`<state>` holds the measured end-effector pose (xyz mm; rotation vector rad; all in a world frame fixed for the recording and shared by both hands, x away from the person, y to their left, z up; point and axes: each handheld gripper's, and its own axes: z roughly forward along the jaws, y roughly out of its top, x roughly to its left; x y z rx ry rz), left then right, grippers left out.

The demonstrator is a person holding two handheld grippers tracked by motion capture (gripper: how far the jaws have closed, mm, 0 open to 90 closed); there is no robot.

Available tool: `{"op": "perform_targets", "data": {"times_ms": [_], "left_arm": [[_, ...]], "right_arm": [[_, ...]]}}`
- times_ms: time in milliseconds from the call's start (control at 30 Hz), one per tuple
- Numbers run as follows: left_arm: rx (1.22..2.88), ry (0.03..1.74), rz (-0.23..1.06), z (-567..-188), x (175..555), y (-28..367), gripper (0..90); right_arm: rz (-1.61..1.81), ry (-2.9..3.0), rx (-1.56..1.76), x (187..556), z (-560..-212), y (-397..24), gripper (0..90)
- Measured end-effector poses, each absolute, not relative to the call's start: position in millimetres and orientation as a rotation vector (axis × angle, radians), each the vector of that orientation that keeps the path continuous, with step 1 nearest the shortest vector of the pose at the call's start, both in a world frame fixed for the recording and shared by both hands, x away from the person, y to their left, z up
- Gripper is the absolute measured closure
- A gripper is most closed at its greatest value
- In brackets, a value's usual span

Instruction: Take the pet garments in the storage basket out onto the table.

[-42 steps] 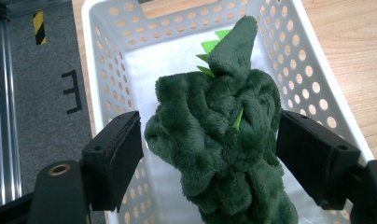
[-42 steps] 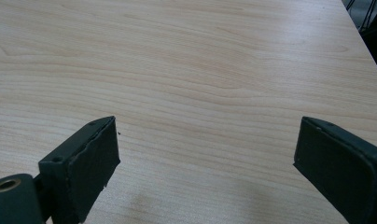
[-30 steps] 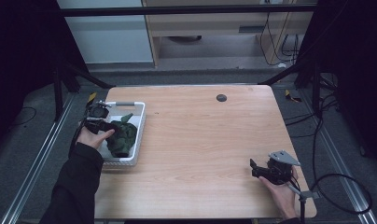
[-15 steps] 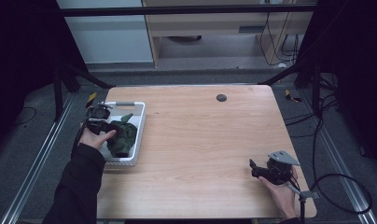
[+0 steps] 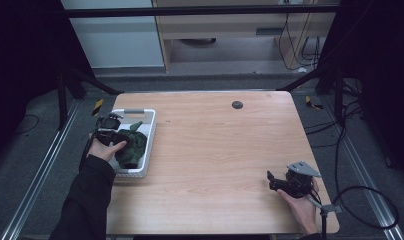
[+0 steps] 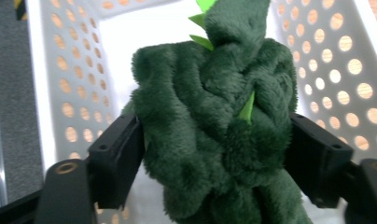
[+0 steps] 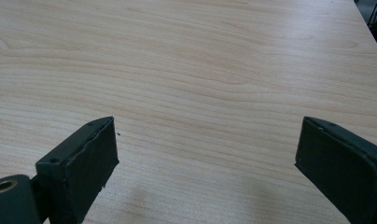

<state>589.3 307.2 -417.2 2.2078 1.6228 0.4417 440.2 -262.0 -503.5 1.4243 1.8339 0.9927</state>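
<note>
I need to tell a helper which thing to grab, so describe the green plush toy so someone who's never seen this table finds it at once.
On the wooden table, look to the white perforated basket at its left edge. Inside lies the dark green plush toy, furry with bright green spikes, between the left gripper pads; it is the basket's one soft thing.

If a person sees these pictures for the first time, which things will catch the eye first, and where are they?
First comes the dark green plush toy with bright green spikes, lying in the white perforated plastic basket at the table's left edge. The left tool has just been closing, and its jaws sit against the toy's two sides. The right tool rests open over the bare light wooden table near its right front corner.
</note>
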Motion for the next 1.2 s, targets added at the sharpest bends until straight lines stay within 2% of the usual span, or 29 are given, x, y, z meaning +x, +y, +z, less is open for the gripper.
{"op": "perform_targets", "data": {"times_ms": [267, 667, 967, 1200], "left_arm": [[2.193, 1.632, 0.385, -424, 590, 307, 38.8], [2.193, 1.643, 0.364, -425, 588, 305, 65.1], [2.172, 1.609, 0.397, -416, 581, 308, 69.6], [2.135, 1.558, 0.453, -387, 572, 317, 69.7]], "right_arm": [[0.992, 1.837, 1.423, 440, -504, -262, 5.7], [0.991, 1.842, 1.426, 440, -504, -262, 5.7], [0.992, 1.847, 1.426, 440, -504, -261, 5.7], [0.986, 1.848, 1.421, 440, -504, -261, 5.8]]}}
